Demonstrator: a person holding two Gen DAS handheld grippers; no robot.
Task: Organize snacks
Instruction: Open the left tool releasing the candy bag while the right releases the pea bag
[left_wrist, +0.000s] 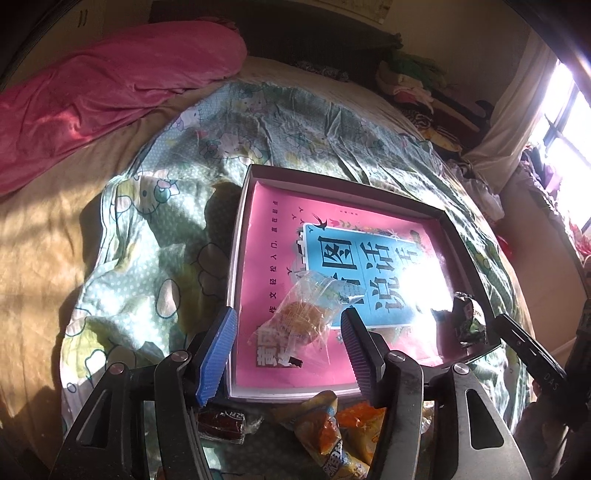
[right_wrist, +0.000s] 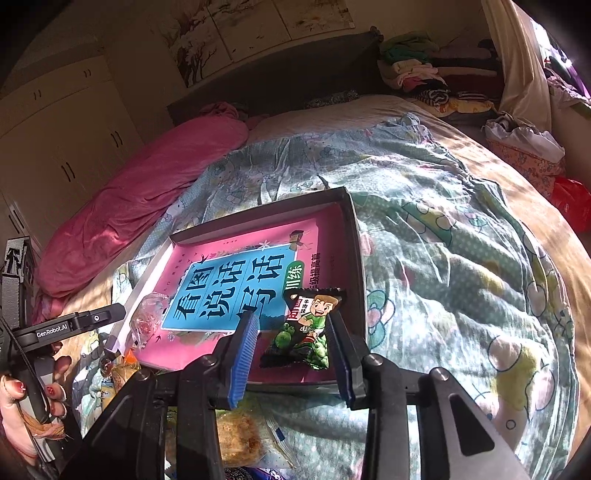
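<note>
green snack packet (right_wrist: 301, 334) between right gripper (right_wrist: 291, 354) fingers.

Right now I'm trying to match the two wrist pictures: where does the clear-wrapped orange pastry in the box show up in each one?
Left wrist view: clear-wrapped orange pastry lies low in the middle, on the pink book, between the left gripper fingers.
Right wrist view: the pastry sits at the left, at the box's near-left edge.
Shared landmark: the blue title panel on the pink book.

fingers: black arms, ribbed blue pads (left_wrist: 216, 354), silver screws
marking: white "genrobot.ai"
hand (right_wrist: 26, 402): red nail polish
</note>
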